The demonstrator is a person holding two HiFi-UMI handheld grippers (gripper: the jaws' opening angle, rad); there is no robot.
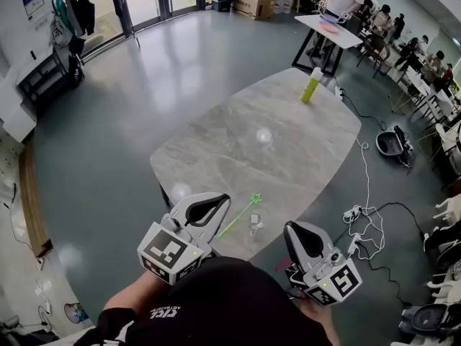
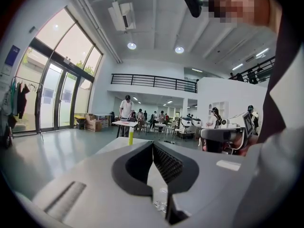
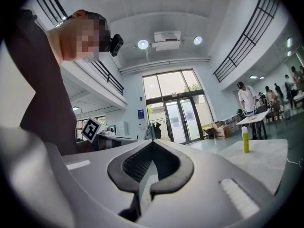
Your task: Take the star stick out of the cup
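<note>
The green star stick [image 1: 241, 213] lies slanted near the front edge of the marble table [image 1: 216, 143], just beside a small clear cup [image 1: 256, 223]. It looks to be outside the cup, though it is too small to be sure. The left gripper [image 1: 221, 201] and right gripper [image 1: 291, 229] hover on either side of it, each with its jaws pressed together on nothing. A yellow-green bottle [image 1: 311, 85] stands at the table's far end.
</note>
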